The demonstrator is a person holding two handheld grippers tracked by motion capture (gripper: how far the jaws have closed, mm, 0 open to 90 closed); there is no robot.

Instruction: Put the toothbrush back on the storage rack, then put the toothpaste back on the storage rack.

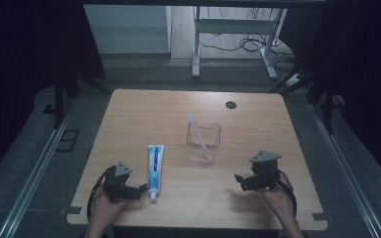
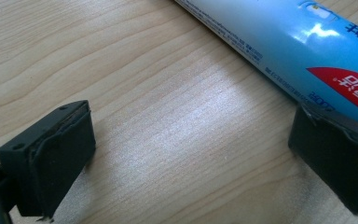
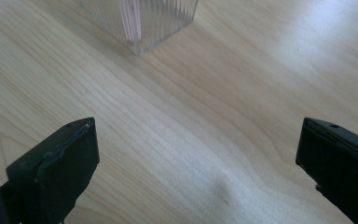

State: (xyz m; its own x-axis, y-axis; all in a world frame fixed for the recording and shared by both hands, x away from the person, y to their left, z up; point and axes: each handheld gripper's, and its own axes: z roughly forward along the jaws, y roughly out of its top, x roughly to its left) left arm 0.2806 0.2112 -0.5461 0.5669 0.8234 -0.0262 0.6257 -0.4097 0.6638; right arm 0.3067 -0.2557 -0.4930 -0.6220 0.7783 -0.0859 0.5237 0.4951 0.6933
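Toothpaste tube [image 1: 155,168] lies flat on the wooden table [image 1: 144,111], left of the middle in the high view, cap toward the bottom. The left gripper [image 1: 140,190] sits just beside its cap end, low and left. The right gripper [image 1: 239,180] is low and right, near a clear cup [image 1: 203,142] holding what looks like a pink toothbrush [image 1: 199,137].

In the left gripper view, the jaws are spread wide, holding nothing; the tube [image 2: 303,51] crosses the upper right, above the right jaw.

In the right gripper view, the jaws are wide apart and empty, the cup [image 3: 142,21] at the top.
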